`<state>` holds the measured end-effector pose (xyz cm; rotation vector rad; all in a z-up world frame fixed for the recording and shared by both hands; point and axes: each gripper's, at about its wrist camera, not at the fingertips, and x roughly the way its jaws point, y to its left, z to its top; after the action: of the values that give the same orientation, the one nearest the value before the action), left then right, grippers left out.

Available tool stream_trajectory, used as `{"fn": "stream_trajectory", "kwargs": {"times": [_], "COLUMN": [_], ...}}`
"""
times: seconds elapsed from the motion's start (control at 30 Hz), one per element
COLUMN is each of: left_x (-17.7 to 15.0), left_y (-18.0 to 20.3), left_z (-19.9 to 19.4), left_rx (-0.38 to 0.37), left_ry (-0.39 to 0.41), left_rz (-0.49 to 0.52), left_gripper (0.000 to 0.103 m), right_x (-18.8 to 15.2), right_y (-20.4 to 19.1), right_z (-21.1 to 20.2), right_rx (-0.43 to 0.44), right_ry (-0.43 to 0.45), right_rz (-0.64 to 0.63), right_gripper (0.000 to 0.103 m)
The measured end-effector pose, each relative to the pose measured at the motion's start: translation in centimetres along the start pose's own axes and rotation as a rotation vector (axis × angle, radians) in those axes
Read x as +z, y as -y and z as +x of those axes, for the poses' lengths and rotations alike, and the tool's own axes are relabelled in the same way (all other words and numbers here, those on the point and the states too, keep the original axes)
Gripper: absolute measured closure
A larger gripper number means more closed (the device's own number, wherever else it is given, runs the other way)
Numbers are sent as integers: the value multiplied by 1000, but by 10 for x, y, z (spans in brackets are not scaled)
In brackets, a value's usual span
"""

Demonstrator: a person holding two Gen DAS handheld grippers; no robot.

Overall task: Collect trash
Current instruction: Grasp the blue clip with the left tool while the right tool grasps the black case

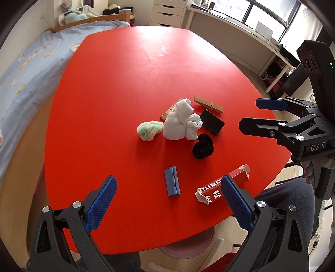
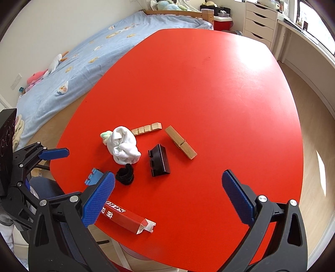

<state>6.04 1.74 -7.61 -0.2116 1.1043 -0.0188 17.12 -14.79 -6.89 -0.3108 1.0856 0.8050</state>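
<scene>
On the red table [image 1: 136,69] lies a small heap: a crumpled white cloth [image 1: 181,123], a green-white fuzzy ball [image 1: 149,130], a black fuzzy coil [image 1: 203,146], a black block [image 1: 212,122], a wooden clothespin [image 1: 208,104] and a segmented wooden strip [image 1: 167,110]. Nearer the front edge lie a blue hinged piece [image 1: 172,183] and a torn red carton [image 1: 224,186]. My left gripper [image 1: 169,204] hovers open over the blue piece, its right pad in front of the carton. My right gripper [image 2: 168,199] is open above the carton [image 2: 127,219] and black block [image 2: 159,163], holding nothing.
A bed with a blue cover [image 2: 83,58] runs along the table's left side. White drawers [image 1: 167,12] and a desk [image 1: 240,35] stand at the back. A dark chair [image 1: 289,194] and a pink bin [image 1: 188,244] sit below the near table edge.
</scene>
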Motion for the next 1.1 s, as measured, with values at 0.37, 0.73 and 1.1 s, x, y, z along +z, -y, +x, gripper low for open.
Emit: {"fn": "stream_trajectory", "kwargs": {"times": [0.37,0.73,1.1], "left_x": [5,2,1], "left_y": [-1,6,5], "left_z": [21,22,21], "left_rx": [28,61,40], "left_ry": [-28,-32,-37], "left_rz": [-17,12,29], "left_gripper": [8,56,89], "right_x": [8,5,1], "right_y": [3,-5,-6], "right_z": [39,49,46], "right_rx": [6,-8,-27], "right_ry": [-58,-70,-64], "right_rz": [9,-46,-86], "right_gripper": [25,51,77]}}
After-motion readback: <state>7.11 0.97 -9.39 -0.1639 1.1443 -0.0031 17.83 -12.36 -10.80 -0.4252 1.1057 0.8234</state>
